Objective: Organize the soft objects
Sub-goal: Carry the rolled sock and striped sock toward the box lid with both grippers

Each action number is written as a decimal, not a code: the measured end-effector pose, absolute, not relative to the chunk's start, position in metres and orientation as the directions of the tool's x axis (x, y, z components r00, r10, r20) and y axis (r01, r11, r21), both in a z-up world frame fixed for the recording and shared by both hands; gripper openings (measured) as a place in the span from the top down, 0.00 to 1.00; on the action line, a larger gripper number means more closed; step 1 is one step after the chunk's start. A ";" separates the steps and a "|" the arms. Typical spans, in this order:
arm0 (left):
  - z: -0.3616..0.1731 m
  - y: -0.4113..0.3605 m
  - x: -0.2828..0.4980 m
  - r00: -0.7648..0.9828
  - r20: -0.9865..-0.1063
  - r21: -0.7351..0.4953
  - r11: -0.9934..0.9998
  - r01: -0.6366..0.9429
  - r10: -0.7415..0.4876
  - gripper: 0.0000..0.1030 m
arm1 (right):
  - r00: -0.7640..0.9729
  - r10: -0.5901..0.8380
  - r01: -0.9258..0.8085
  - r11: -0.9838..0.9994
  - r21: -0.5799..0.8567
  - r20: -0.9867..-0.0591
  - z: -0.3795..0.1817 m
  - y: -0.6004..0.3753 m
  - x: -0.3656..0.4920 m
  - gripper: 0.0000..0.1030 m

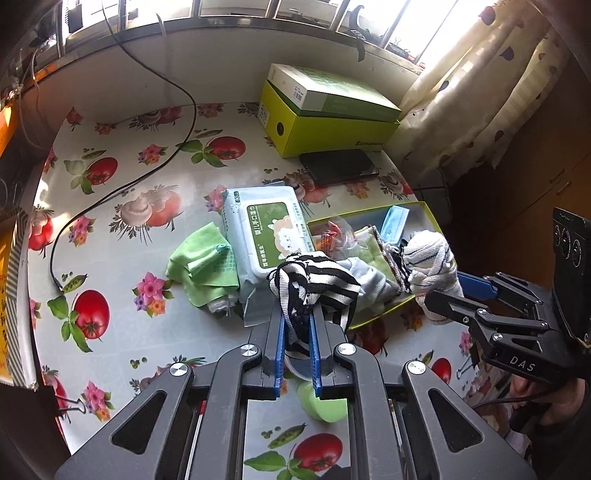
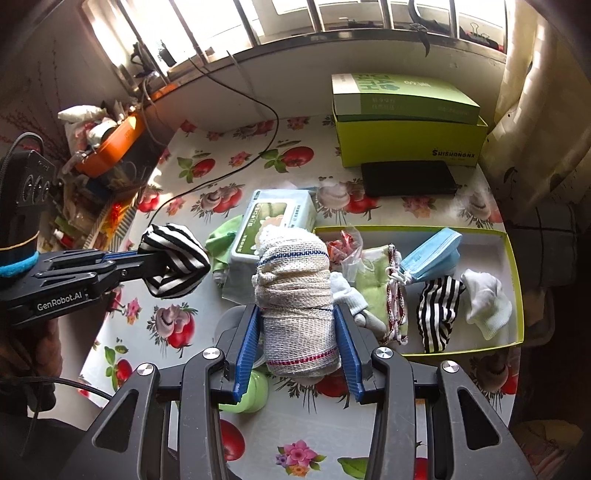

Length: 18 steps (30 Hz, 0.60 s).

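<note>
Socks (image 2: 439, 314) fill tray (image 2: 515, 280) on fruit-print tablecloth (image 1: 122, 236) beside window (image 2: 332, 14).

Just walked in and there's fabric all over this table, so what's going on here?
A person is sorting soft items with a tool in each hand. The left tool is shut on a black-and-white striped cloth, held above the table. The right tool grips a rolled beige cloth, also lifted. The shallow green tray already holds a blue face mask, a white sock and another striped piece. A wipes pack and a green towel lie on the tablecloth beside it.
</note>
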<state>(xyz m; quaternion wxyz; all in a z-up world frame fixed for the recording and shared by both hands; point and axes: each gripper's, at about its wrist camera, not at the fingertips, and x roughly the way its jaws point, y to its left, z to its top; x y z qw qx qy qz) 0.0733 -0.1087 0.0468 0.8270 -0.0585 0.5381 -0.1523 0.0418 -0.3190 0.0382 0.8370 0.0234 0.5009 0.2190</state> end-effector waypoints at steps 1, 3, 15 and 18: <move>0.047 -0.111 0.074 0.373 -0.872 -0.259 0.946 0.193 -0.315 0.89 | 0.405 0.389 -0.337 0.905 0.260 -0.828 0.038 -0.322 0.042 0.62; 0.047 -0.115 0.075 0.369 -0.874 -0.259 0.945 0.201 -0.318 0.89 | 0.410 0.385 -0.326 0.909 0.262 -0.827 0.037 -0.328 0.042 0.62; 0.049 -0.147 0.081 0.348 -0.869 -0.265 0.925 0.271 -0.351 0.89 | 0.428 0.347 -0.242 0.934 0.264 -0.835 0.030 -0.360 0.047 0.62; 0.049 -0.152 0.084 0.342 -0.870 -0.264 0.922 0.284 -0.355 0.89 | 0.433 0.335 -0.209 0.941 0.268 -0.837 0.026 -0.371 0.050 0.62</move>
